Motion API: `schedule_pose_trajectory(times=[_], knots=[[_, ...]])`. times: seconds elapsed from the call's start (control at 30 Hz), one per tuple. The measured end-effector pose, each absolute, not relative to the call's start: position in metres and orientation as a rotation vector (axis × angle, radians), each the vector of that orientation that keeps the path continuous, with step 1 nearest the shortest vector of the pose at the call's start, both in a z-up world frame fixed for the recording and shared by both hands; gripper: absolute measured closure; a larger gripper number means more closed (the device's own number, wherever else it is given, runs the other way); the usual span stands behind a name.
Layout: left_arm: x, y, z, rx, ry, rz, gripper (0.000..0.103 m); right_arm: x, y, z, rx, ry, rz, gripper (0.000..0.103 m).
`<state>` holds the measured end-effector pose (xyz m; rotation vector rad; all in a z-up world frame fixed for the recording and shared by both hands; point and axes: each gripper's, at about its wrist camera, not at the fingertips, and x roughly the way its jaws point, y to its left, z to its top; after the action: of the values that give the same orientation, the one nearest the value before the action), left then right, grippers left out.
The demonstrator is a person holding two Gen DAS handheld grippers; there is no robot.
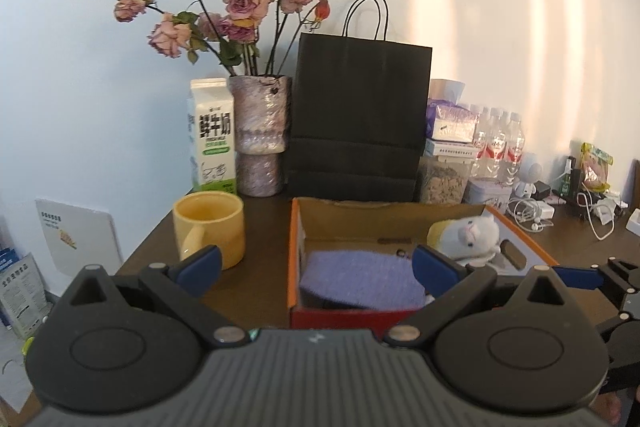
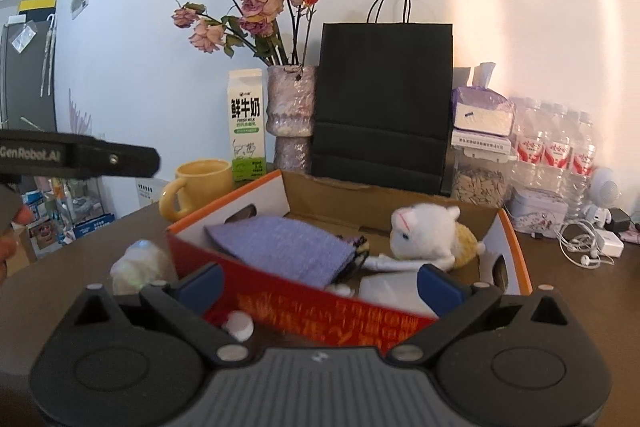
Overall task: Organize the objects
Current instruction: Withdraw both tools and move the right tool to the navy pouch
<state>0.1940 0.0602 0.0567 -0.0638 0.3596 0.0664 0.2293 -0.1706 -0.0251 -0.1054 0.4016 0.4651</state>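
An open red and orange cardboard box [image 1: 295,247] [image 2: 280,303] sits on the dark table. Inside lie a purple knitted cloth [image 1: 360,277] [image 2: 280,247] and a white plush cat [image 1: 476,233] [image 2: 424,231]. A yellow mug [image 1: 210,231] [image 2: 198,187] stands left of the box. My left gripper [image 1: 318,269] is open and empty, just in front of the box. My right gripper [image 2: 320,287] is open and empty, over the box's near wall. A small white bottle [image 2: 138,265] and a white cap [image 2: 239,325] lie by the box in the right wrist view.
Against the wall stand a milk carton [image 1: 212,137] [image 2: 246,125], a vase of dried roses [image 1: 260,135] [image 2: 290,111], a black paper bag [image 1: 360,115] [image 2: 384,99], tissue packs [image 2: 482,111], a seed jar [image 2: 478,183], water bottles [image 1: 498,143] [image 2: 554,147] and cables [image 2: 588,247].
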Motion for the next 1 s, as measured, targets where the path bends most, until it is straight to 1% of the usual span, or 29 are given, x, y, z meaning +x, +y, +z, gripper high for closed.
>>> schedule_pose_trajectory(times=[0.6, 1.0], knots=[[0.127, 0.083, 0.037, -0.081, 0.432, 0.123, 0.000, 0.174, -0.168, -0.039, -0.119, 0.457, 0.484, 0.000], [0.101, 0.102, 0.028, -0.115, 0.450, 0.154, 0.000, 0.179, -0.117, -0.050, -0.130, 0.555, 0.531, 0.000]])
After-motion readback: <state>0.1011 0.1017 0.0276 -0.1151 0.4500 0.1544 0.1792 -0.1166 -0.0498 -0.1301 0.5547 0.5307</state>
